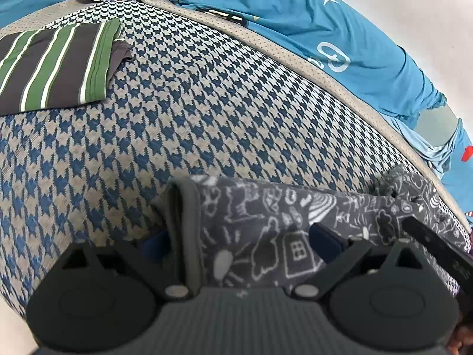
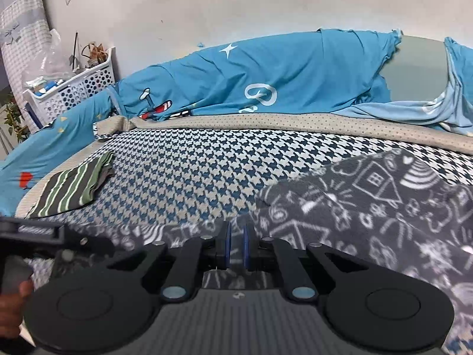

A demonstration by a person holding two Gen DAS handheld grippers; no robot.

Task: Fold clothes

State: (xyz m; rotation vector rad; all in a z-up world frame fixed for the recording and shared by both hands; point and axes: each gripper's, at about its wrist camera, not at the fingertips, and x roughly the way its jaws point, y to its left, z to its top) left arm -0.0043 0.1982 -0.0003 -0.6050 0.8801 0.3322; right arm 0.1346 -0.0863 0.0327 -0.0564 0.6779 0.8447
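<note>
Here, at the far left of the bed, a folded striped garment in green, dark grey and white lies flat on the houndstooth bedcover. It is well apart from both grippers. In the right wrist view the same striped garment lies near the left edge of the houndstooth bedcover. Behind it, a white perforated basket stands against the wall.

Toward the middle, the left gripper has its jaws spread wide. A dark grey garment with white doodle drawings is draped between and over the blue pads. A thick folded edge of it stands up beside the left pad. I cannot tell if the pads press on the cloth.

Along the back of the bed lies a blue blanket with stars and cartoon prints, beside a beige dotted border.

Further right, the right gripper has its blue pads pressed almost together. The doodle garment lies under and around them and spreads to the right over the bedcover. Whether a layer of cloth is pinched between them is not clear. The blue blanket is heaped against the wall behind.
</note>
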